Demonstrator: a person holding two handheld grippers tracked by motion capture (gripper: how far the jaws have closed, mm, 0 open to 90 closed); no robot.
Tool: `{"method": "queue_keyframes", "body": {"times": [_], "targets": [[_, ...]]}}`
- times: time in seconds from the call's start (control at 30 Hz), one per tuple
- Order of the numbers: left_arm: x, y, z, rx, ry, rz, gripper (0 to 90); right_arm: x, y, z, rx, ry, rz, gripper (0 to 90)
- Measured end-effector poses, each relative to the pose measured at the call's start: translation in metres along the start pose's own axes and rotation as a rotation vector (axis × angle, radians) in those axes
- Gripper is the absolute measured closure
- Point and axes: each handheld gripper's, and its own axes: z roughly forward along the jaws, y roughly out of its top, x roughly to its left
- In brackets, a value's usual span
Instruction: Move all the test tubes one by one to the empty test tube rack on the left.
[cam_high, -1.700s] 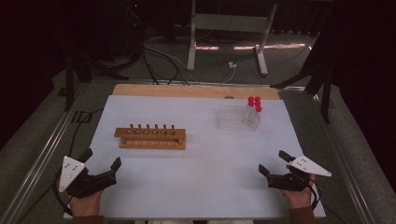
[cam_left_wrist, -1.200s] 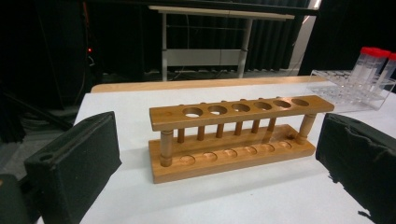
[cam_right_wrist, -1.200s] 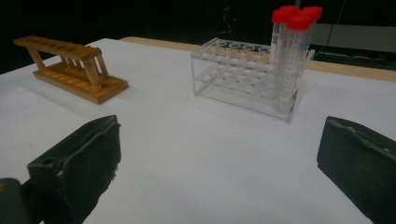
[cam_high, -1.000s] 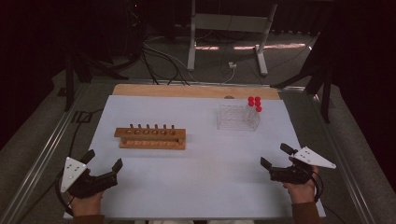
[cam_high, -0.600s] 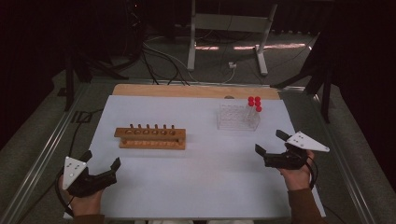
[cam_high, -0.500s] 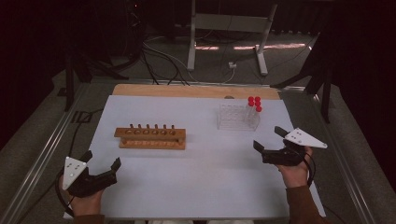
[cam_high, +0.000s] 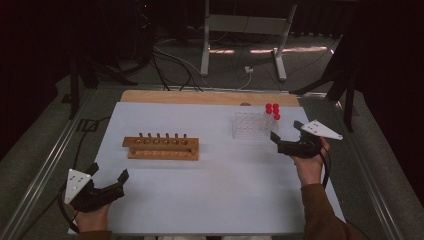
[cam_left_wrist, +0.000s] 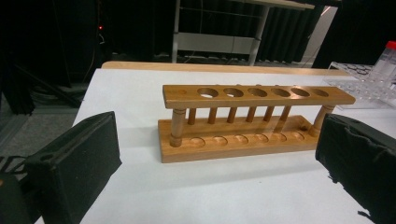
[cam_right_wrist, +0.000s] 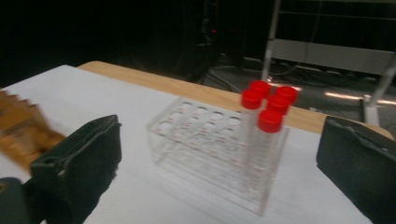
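- dark room with black curtains behind, cables on the floor, and a white table (cam_high: 220, 200) with a wooden strip along its far edge.
- right claw (cam_high: 288, 138) is held just above the table's right side, jaws spread wide and holding nothing, aimed at the clear rack (cam_high: 252, 125).
- clear rack stands at the far right of the table; in the right gripper view it sits between the two black jaws, near them but not touched.
- four red-capped tubes (cam_right_wrist: 265, 126) stand upright, bunched in the rack's end nearest the right claw.
- left claw (cam_high: 107, 181) rests low at the near left corner, released and wide, holding nothing.
- wooden rack (cam_left_wrist: 250, 121) lies left of centre, well apart from the clear rack; its row of holes is unfilled, and it faces the left claw with a gap between.
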Motion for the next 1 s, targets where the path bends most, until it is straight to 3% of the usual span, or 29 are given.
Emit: {"method": "queue_keyframes", "body": {"times": [0.03,0.07,0.23,0.4,0.47,0.57,0.73,0.77,0.83,1.0], "targets": [[0.000,0.000,0.000,-0.002,-0.003,-0.004,0.7,0.000,0.000,0.000,0.000,0.000,0.000,0.2],[-0.001,0.000,0.000,-0.004,-0.006,-0.006,0.7,-0.003,-0.003,0.005,0.007,-0.030,-0.004,0.2],[-0.004,0.000,-0.001,-0.009,-0.008,0.000,0.7,-0.008,-0.006,0.017,0.002,-0.042,0.000,0.2],[-0.003,0.000,-0.001,-0.011,0.001,-0.004,0.7,-0.010,-0.008,0.025,-0.007,-0.059,0.004,6.4],[-0.002,0.000,-0.002,-0.012,0.003,-0.008,0.7,-0.013,-0.011,0.032,0.010,-0.074,0.018,15.6],[-0.001,0.000,-0.002,-0.010,0.003,-0.012,0.7,-0.016,-0.014,0.037,0.026,-0.085,0.022,20.4],[-0.003,0.000,-0.002,-0.011,-0.004,-0.009,0.7,-0.022,-0.021,0.050,0.057,-0.112,0.050,43.2],[-0.003,0.000,-0.002,-0.011,-0.004,-0.009,0.7,-0.022,-0.021,0.050,0.057,-0.112,0.050,43.2],[-0.003,0.000,-0.001,-0.007,-0.009,-0.007,0.7,-0.025,-0.025,0.059,0.081,-0.120,0.058,52.5],[-0.002,-0.001,-0.002,-0.011,-0.016,-0.016,0.7,-0.027,-0.027,0.068,0.091,-0.143,0.065,60.1]]}}
